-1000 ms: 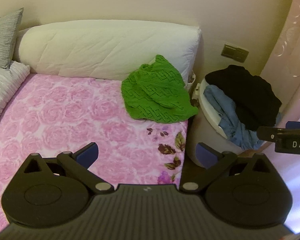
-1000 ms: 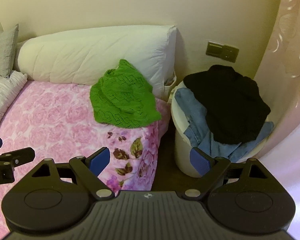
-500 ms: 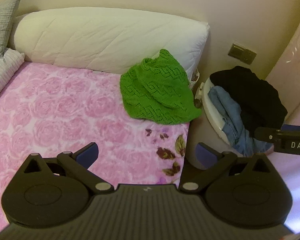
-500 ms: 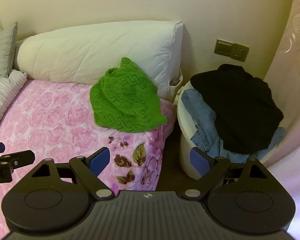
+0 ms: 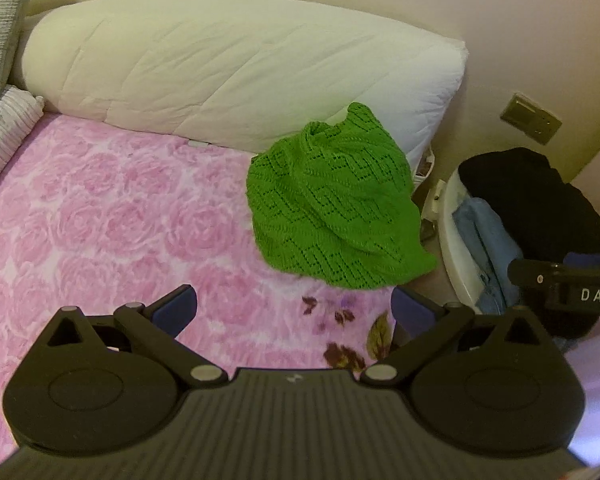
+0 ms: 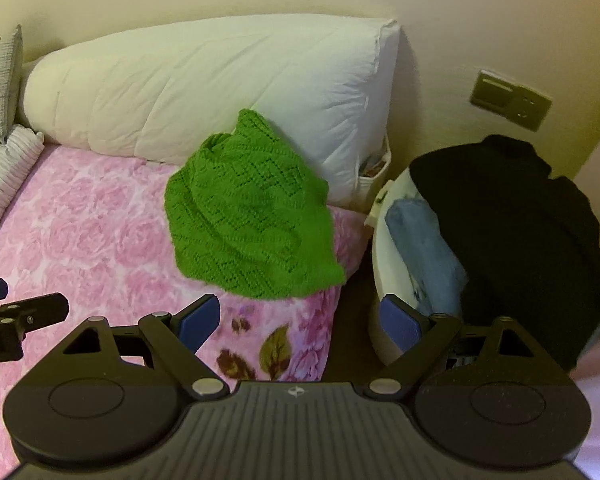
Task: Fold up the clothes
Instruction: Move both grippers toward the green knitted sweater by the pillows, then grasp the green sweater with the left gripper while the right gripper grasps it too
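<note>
A crumpled green knitted garment [image 5: 332,208] [image 6: 248,220] lies at the far right corner of the bed, leaning on the white bolster. My left gripper [image 5: 294,310] hovers open over the pink bedspread, a short way in front of the garment, nothing between its fingers. My right gripper [image 6: 300,320] is open too, over the bed's right edge and the gap beside it, with the garment just ahead to the left. A white laundry basket [image 6: 380,248] [image 5: 450,232] beside the bed holds a black garment [image 6: 516,216] over a blue denim one [image 6: 428,256].
A long white bolster [image 5: 228,72] runs along the wall at the head of the pink rose bedspread [image 5: 100,220]. Grey striped pillows [image 5: 0,60] sit at the far left. A wall socket [image 6: 510,100] is above the basket. A pink curtain hangs at the right.
Both grippers have moved forward toward the green garment, which now looks larger and nearer. Both stayed open.
</note>
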`<control>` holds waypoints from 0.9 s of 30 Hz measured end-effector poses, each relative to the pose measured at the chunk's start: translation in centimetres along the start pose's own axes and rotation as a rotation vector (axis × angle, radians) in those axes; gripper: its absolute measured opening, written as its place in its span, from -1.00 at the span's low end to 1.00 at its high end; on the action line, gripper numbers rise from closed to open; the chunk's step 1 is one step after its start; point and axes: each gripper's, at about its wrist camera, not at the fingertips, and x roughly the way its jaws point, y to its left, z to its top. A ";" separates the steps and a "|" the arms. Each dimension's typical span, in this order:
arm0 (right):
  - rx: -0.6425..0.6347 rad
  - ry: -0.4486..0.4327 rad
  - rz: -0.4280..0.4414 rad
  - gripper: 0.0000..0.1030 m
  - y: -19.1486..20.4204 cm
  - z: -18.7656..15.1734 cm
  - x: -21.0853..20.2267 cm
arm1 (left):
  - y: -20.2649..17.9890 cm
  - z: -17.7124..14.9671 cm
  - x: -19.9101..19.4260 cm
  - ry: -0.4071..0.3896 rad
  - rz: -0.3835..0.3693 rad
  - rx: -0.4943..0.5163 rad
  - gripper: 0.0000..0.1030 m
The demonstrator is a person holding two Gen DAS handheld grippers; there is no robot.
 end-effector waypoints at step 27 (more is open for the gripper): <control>-0.098 0.089 0.133 0.67 -2.4 9.7 20.2 | 3.8 5.4 23.3 0.175 -0.016 -0.137 0.80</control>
